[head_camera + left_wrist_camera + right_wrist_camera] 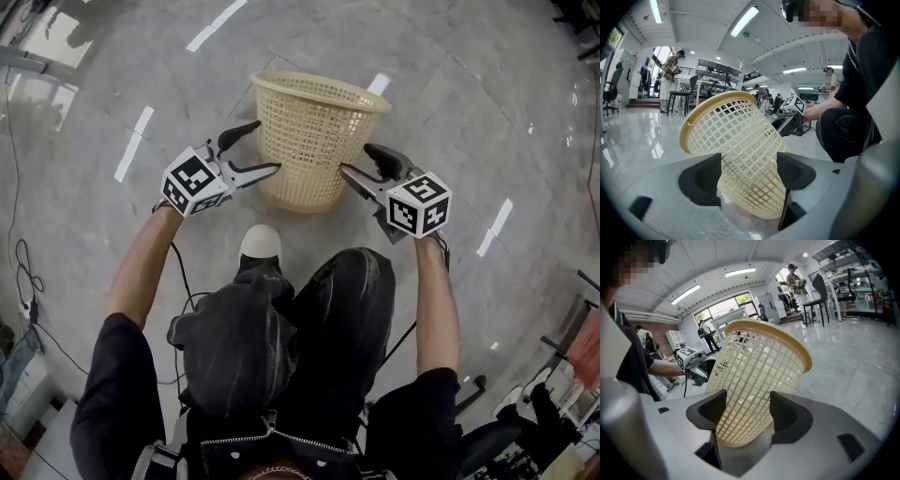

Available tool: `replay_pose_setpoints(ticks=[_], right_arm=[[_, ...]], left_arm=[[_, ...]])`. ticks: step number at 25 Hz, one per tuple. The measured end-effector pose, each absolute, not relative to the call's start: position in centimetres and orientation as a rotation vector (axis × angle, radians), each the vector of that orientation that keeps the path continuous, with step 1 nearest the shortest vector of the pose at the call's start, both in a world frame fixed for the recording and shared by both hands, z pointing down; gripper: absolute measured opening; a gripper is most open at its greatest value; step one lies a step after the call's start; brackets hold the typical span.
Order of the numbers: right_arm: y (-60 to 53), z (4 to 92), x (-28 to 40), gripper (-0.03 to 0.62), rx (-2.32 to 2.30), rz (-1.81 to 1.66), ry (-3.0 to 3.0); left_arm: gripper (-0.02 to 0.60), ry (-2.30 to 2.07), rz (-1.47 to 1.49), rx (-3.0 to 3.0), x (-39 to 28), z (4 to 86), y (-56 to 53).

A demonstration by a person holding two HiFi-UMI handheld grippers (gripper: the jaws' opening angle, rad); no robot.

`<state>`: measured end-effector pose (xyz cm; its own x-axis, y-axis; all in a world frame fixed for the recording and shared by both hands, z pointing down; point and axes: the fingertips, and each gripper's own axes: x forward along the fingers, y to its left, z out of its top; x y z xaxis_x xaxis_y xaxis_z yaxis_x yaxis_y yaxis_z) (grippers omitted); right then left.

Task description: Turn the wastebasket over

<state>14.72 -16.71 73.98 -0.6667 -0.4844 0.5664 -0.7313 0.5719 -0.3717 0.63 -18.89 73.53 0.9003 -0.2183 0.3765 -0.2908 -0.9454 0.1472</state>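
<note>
A cream plastic mesh wastebasket stands upright on the grey floor, mouth up, just ahead of the person's knees. My left gripper is open at the basket's left side, its fingertips close to the lower wall. My right gripper is open at the basket's right side, at about the same height. In the left gripper view the wastebasket fills the gap between the open jaws, with the right gripper behind it. The right gripper view shows the wastebasket between its open jaws and the left gripper beyond. Neither gripper holds anything.
The person crouches over a white shoe just behind the basket. Cables lie on the floor at the left. A stool, chairs, benches and several people stand far off in the room.
</note>
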Motion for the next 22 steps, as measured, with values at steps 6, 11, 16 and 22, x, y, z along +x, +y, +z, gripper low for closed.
replay_pose_setpoints(ticks=[6, 11, 16, 22], right_arm=[[-17.6, 73.6, 15.0, 0.273, 1.015, 0.598, -2.368], [-17.2, 74.4, 14.4, 0.275, 1.027, 0.458, -2.335], [-17.0, 74.5, 14.2, 0.275, 1.043, 0.494, -2.38], [-15.8, 75.9, 13.2, 0.275, 0.974, 0.514, -2.358]], left_arm=[[0.37, -0.465, 0.574, 3.011, 2.1, 72.3, -20.3], [0.37, -0.468, 0.567, 2.983, 1.4, 72.9, -20.3], [0.368, -0.446, 0.588, 2.92, 0.1, 74.4, -18.9], [0.368, -0.442, 0.643, 2.866, -0.9, 77.1, -17.1]])
